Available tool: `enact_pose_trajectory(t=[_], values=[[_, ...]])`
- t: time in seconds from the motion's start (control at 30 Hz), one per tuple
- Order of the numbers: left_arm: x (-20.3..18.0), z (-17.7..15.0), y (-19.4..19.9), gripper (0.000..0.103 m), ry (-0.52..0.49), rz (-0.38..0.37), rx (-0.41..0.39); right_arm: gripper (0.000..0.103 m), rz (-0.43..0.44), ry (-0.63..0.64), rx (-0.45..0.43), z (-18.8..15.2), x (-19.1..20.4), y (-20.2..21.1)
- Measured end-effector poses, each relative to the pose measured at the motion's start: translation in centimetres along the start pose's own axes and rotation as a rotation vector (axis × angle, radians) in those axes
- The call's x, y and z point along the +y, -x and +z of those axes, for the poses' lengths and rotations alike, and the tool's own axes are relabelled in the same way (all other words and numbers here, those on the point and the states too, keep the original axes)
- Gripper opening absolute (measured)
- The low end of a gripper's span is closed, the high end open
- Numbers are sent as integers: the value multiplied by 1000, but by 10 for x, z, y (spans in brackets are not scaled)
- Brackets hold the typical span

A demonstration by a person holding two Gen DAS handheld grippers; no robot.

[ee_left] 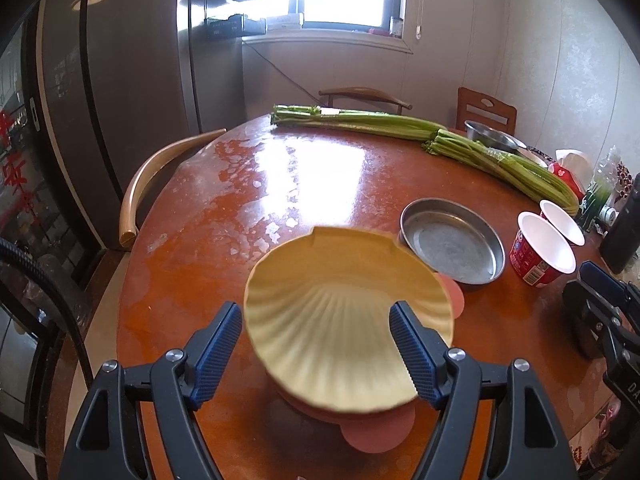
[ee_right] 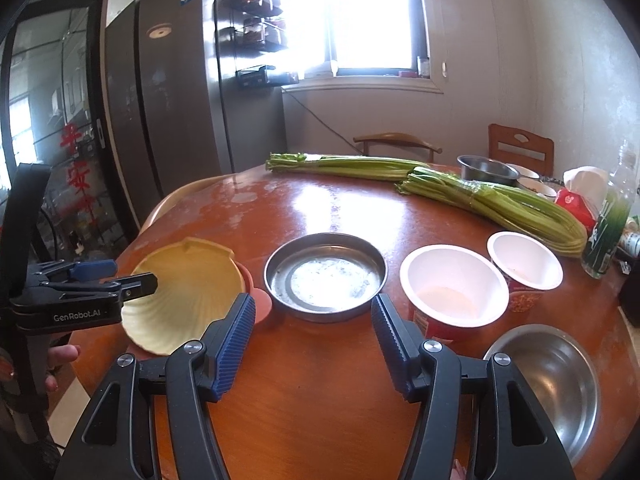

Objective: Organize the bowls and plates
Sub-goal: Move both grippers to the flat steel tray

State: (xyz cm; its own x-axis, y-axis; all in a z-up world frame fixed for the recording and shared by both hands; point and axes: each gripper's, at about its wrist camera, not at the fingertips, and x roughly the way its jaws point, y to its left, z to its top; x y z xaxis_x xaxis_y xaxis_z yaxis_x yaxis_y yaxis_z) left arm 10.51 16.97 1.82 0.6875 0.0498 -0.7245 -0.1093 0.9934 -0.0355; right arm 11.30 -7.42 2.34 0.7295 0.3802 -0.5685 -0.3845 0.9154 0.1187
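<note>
A yellow shell-shaped plate (ee_left: 340, 320) (ee_right: 188, 292) rests tilted on a pink plate (ee_left: 372, 436) (ee_right: 262, 300) near the table's front left edge. My left gripper (ee_left: 316, 312) (ee_right: 134, 274) stands open over it; the left finger is clear of the rim, the right finger lies at its right edge without pinching. A shallow round metal pan (ee_left: 452, 240) (ee_right: 326, 276) sits just right of the plates. My right gripper (ee_right: 314, 300) (ee_left: 584, 284) hovers open in front of the pan, with nothing between its fingers. A steel bowl (ee_right: 548, 384) sits at the near right.
Two red paper cups (ee_right: 452, 288) (ee_right: 524, 260) stand right of the pan. Celery bundles (ee_right: 480, 200) lie across the far side, with another steel bowl (ee_right: 484, 170), a tissue pack and a bottle (ee_right: 612, 216) behind. Chairs ring the round table (ee_left: 320, 184). A hand (ee_right: 60, 354) holds the left gripper.
</note>
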Motion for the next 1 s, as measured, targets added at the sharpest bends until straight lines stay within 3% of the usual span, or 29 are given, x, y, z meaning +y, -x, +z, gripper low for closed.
enact_pose_trajectory(t=[0.13, 0.43, 0.8, 1.0], values=[[-2, 2, 10, 76, -23, 24, -31, 62, -10, -7, -22, 2, -2, 8], [-22, 20, 35, 76, -65, -16, -69, 62, -15, -33, -33, 10, -7, 28], [-69, 60, 67, 82, -163, -130, -132, 62, -27, -94, -76, 22, -21, 63], [-91, 76, 55, 85, -205, -178, -91, 62, -44, -149, -29, 19, -34, 58]])
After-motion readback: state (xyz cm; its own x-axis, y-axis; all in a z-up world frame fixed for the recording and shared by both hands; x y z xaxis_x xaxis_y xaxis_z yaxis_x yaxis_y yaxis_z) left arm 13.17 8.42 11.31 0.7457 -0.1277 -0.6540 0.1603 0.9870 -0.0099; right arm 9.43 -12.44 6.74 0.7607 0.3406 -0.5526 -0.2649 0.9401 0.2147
